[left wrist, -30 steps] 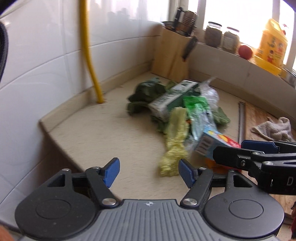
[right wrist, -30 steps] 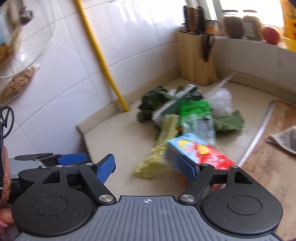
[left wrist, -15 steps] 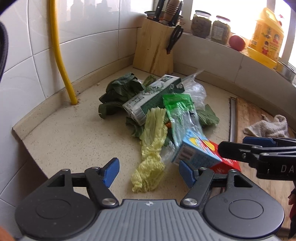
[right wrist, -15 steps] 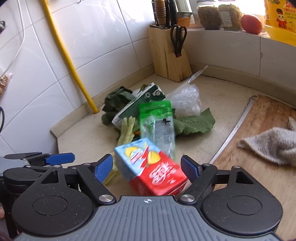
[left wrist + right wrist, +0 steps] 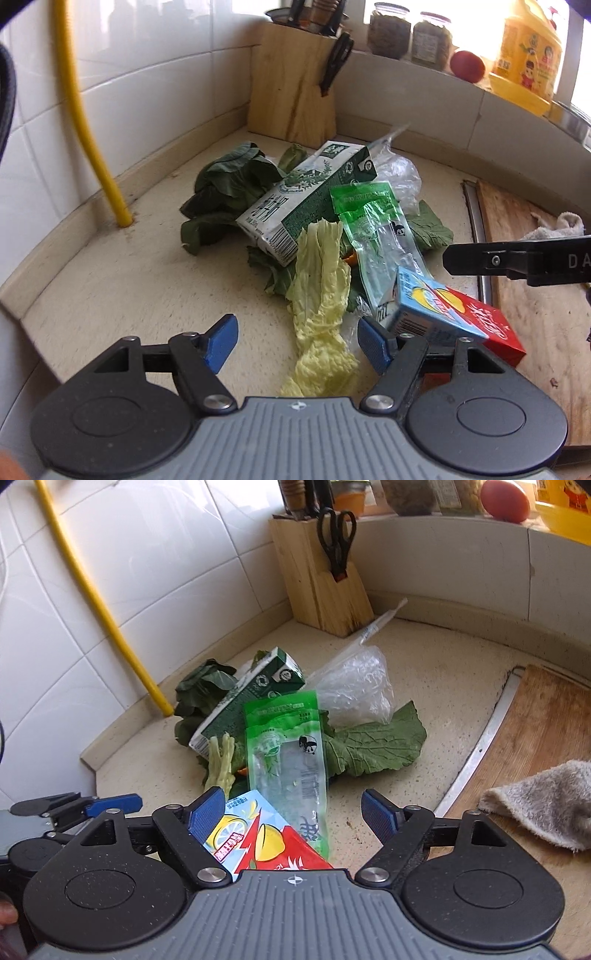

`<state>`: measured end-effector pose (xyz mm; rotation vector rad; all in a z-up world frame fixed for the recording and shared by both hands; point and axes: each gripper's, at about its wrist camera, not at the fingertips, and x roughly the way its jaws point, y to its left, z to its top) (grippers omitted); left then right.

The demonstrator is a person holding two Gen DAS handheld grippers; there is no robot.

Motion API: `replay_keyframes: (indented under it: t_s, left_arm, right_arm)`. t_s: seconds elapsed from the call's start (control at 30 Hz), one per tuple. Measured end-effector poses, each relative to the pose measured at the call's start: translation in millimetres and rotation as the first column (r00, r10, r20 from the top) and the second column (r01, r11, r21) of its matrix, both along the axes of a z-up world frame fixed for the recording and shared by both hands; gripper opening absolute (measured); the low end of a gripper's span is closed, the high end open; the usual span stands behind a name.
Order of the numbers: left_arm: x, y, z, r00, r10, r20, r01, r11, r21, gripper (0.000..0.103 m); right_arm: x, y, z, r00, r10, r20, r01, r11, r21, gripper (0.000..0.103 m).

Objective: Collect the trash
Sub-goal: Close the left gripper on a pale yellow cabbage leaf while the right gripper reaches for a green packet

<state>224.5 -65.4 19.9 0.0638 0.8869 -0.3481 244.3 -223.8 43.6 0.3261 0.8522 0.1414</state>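
On the speckled beige table (image 5: 443, 672), the trash pile lies in front of the pale wooden knife block (image 5: 321, 579): a long green-and-white milk carton (image 5: 255, 690), then a clear green-printed plastic packet (image 5: 284, 753), then a red-and-blue juice box (image 5: 255, 838) at the pile's end farthest from the block. The right tool (image 5: 293, 810) is spread wide with the box between its blue pads (nothing pinched yet), the box's long axis running roughly along the fingers. The left tool (image 5: 297, 343), also spread, has the box off to its right, so the right hand looks better placed.
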Motion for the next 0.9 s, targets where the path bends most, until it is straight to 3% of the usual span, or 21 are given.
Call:
replay_keyframes:
  t_s: [0.17,0.27,0.37,0.47,0.57,0.67,0.77,0.9]
  left_arm:
    - [19,-8,-10,0.996,-0.086,-0.019,0.086,0.996,-0.022,0.067]
    - [29,-12,-19,0.994,-0.097,-0.039,0.097,0.995,-0.01,0.066]
    - [37,-9,-26,0.993,-0.1,-0.061,0.098,0.994,-0.042,0.063]
    - [41,-10,-32,0.989,-0.117,-0.093,0.112,0.992,-0.063,0.049]
    - [36,-13,-33,0.985,-0.151,-0.081,0.147,0.988,-0.052,0.047]
    - [32,-11,-31,0.978,-0.184,-0.098,0.177,0.982,-0.071,0.035]
    - [28,-5,-29,0.972,-0.2,-0.126,0.188,0.977,-0.101,0.024]
    - [23,3,-27,0.968,-0.204,-0.145,0.187,0.975,-0.123,0.018]
  right_arm:
    - [7,-2,1,0.999,-0.031,-0.008,0.031,1.0,0.005,0.086]
    - [13,-2,0,0.999,-0.032,-0.015,0.032,0.999,0.006,0.086]
    - [21,-1,-5,0.999,-0.014,-0.033,0.014,1.0,0.011,0.086]
    - [26,2,-11,0.998,0.014,-0.059,-0.012,0.999,0.031,0.086]
    - [26,1,-17,0.994,0.057,-0.097,-0.046,0.992,0.119,0.086]
    - [21,-1,-24,0.985,0.101,-0.14,-0.064,0.968,0.244,0.087]
    - [12,-2,-23,0.979,0.141,-0.148,-0.092,0.95,0.299,0.088]
    - [-2,3,-16,0.957,0.25,-0.15,-0.179,0.911,0.372,0.09]
